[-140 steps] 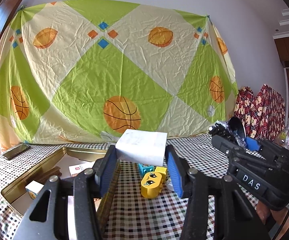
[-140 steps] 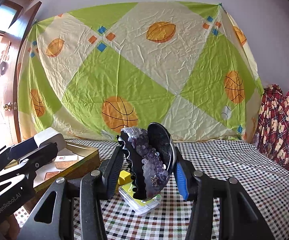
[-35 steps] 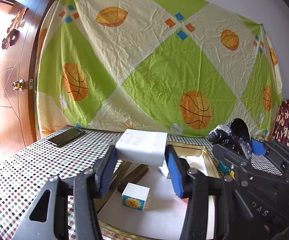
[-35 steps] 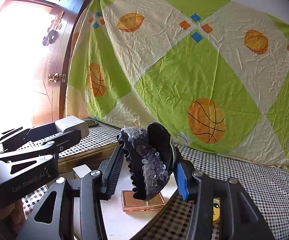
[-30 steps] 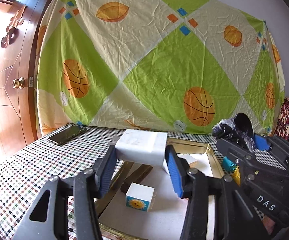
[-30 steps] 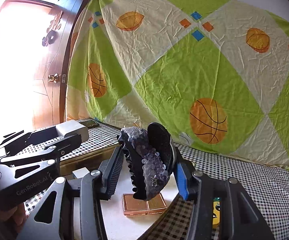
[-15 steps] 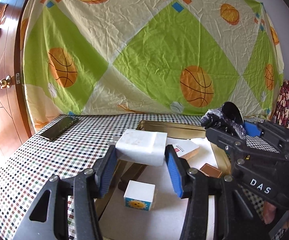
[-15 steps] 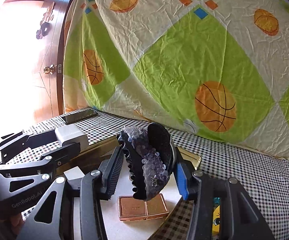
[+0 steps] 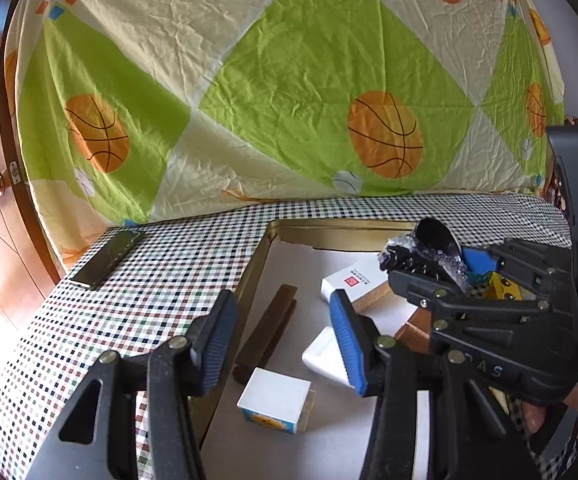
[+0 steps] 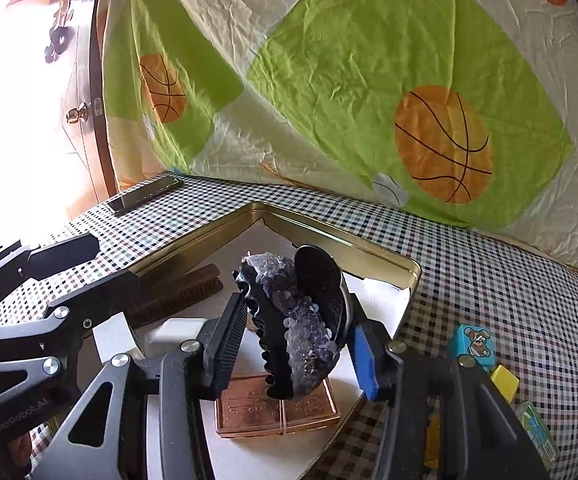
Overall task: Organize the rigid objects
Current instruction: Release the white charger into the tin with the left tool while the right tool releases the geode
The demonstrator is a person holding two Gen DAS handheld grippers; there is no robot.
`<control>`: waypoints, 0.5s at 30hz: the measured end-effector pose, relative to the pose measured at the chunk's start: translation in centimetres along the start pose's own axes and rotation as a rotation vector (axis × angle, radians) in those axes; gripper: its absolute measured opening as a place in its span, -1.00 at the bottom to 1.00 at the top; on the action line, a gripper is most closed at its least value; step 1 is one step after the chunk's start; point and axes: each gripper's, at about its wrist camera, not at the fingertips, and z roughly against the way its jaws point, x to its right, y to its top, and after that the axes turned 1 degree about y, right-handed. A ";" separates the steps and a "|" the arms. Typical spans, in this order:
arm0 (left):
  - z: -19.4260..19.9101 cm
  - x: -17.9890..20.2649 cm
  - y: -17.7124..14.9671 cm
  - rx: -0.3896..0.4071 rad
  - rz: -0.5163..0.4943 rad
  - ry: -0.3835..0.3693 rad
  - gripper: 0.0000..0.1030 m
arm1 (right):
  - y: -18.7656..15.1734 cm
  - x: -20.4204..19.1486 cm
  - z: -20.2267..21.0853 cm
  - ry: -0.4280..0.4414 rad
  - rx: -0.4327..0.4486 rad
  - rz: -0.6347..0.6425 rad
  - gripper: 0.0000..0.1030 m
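Looking along the left gripper (image 9: pixel 281 340): jaws part-open and empty over the gold tray (image 9: pixel 341 229), white block (image 9: pixel 325 356) lying on the floor beside its blue pad; backing out could clip the tray wall. Right view: right gripper (image 10: pixel 297 344) pinches the sequined hair clip (image 10: pixel 293 324) above the copper tin (image 10: pixel 277 410); jaws easing, so it could drop onto the tin, and bare floor is tight near the rim.
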 end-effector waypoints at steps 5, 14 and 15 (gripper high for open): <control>0.3 0.1 -0.1 0.012 0.005 0.027 0.22 | 0.0 0.4 0.8 0.005 0.027 -0.011 0.35; 2.6 2.4 0.0 0.083 0.017 0.000 0.97 | -3.2 7.8 7.4 -0.128 0.124 -0.065 0.53; 3.0 3.1 0.0 0.090 0.013 -0.016 0.97 | -3.8 9.3 8.1 -0.152 0.124 -0.086 0.54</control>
